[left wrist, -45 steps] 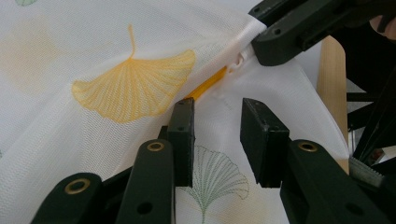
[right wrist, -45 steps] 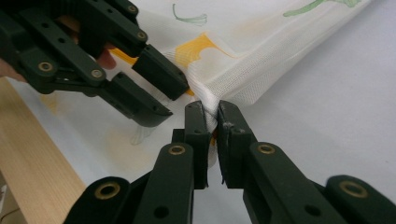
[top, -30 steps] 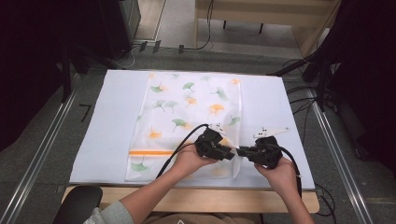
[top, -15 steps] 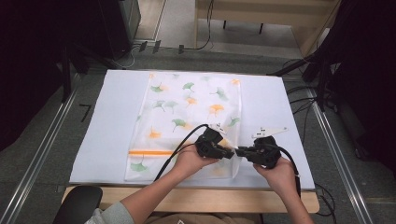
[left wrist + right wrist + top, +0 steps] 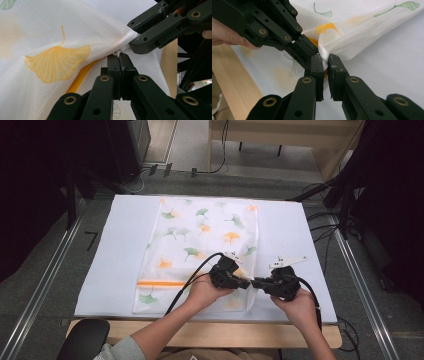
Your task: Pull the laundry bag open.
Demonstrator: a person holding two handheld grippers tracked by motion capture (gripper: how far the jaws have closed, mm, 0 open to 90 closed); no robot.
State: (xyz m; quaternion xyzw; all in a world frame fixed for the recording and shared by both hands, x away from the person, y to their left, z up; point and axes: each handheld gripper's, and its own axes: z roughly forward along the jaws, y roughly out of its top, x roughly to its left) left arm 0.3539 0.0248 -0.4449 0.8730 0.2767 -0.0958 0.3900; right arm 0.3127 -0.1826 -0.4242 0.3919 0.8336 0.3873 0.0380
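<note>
White mesh printed with green and orange ginkgo leaves makes up the laundry bag [image 5: 205,250] that lies flat on your pale sheet-covered table [image 5: 110,250], with an orange zip band [image 5: 161,283] running across it near your edge. You hold both tools at the bag's near right corner, where they meet tip to tip. Your left gripper [image 5: 246,283] points to the right from your left hand [image 5: 205,292]; its jaws are pressed flat together, and a small white bit of the corner seam shows just at their tips [image 5: 119,52]. Your right gripper [image 5: 256,283] points to the left from your right hand [image 5: 299,307]; its jaws are closed on a bunched fold of the mesh [image 5: 325,58], with a thin gap left between them lower down. In the right gripper view the cloth rises from the table to that pinch and forms a taut ridge that runs away up and to the right. In the left gripper view the mesh is drawn into a peak at the same corner, an orange leaf [image 5: 57,63] spread just beside it. The table's bare wooden edge [image 5: 210,332] lies just below your wrists.
</note>
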